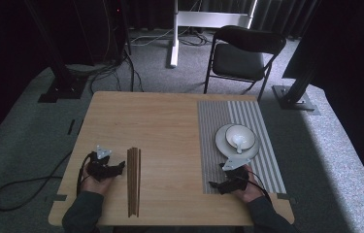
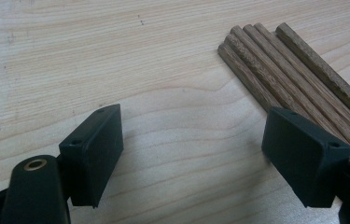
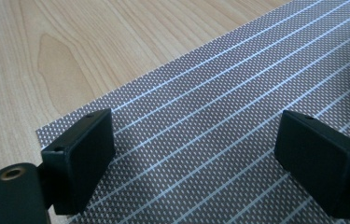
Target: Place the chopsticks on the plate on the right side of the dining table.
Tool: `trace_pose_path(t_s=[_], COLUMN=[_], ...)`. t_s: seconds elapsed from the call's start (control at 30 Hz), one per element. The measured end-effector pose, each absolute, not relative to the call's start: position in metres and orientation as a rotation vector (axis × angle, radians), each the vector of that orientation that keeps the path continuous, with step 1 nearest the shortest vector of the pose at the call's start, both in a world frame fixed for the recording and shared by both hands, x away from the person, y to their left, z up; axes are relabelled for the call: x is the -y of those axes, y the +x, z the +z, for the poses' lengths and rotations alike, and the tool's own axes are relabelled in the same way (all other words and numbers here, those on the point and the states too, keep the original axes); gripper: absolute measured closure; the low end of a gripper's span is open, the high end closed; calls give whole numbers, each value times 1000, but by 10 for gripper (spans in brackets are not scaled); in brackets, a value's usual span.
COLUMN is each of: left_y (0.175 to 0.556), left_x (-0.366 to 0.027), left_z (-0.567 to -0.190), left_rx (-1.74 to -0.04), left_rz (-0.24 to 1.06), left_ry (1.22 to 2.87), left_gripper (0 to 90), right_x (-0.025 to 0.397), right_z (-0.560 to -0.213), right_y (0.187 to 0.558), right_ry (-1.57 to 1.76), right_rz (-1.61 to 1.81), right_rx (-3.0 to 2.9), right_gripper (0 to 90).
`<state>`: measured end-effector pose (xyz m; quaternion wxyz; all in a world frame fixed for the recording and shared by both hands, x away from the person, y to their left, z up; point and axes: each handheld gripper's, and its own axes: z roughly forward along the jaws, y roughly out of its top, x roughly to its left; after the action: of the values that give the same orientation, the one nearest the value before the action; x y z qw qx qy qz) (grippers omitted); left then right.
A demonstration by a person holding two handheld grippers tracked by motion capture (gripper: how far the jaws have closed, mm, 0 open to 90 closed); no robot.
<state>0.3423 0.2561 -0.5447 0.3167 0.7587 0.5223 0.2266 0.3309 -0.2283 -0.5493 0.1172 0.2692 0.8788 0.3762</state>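
Note:
A bundle of dark wooden chopsticks point(image 1: 133, 179) lies lengthwise on the wooden table point(image 1: 165, 126), front left of centre. My left gripper point(image 1: 116, 168) rests just left of them, open, its right jaw over the chopsticks point(image 2: 275, 79) near their ends. A grey striped placemat point(image 1: 213, 131) covers the table's right side. On it stand a white plate point(image 1: 221, 143) with a white bowl point(image 1: 247, 133) holding a white spoon point(image 1: 238, 142). My right gripper point(image 1: 216, 185) is open over the placemat point(image 3: 238, 116) near its front left corner, nothing between its jaws.
A black folding chair point(image 1: 242, 53) stands beyond the table's far edge. A white desk frame point(image 1: 174, 39) and cables point(image 1: 102, 73) lie on the grey carpet behind. Dark frame posts point(image 1: 58, 68) flank the table. A cable point(image 1: 19, 187) trails from my left gripper.

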Motion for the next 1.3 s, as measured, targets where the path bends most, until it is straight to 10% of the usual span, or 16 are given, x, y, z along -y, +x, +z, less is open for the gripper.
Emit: trace_pose_path(t_s=[1.3], left_y=[325], left_x=[-249], left_z=[-530], left_rx=[-1375], left_rz=[580], left_ry=[1976], left_gripper=[356], right_x=[228], right_z=[-549], right_y=[329], right_ry=[812], right_rz=[1097], right_rx=[-2563], right_gripper=[112])
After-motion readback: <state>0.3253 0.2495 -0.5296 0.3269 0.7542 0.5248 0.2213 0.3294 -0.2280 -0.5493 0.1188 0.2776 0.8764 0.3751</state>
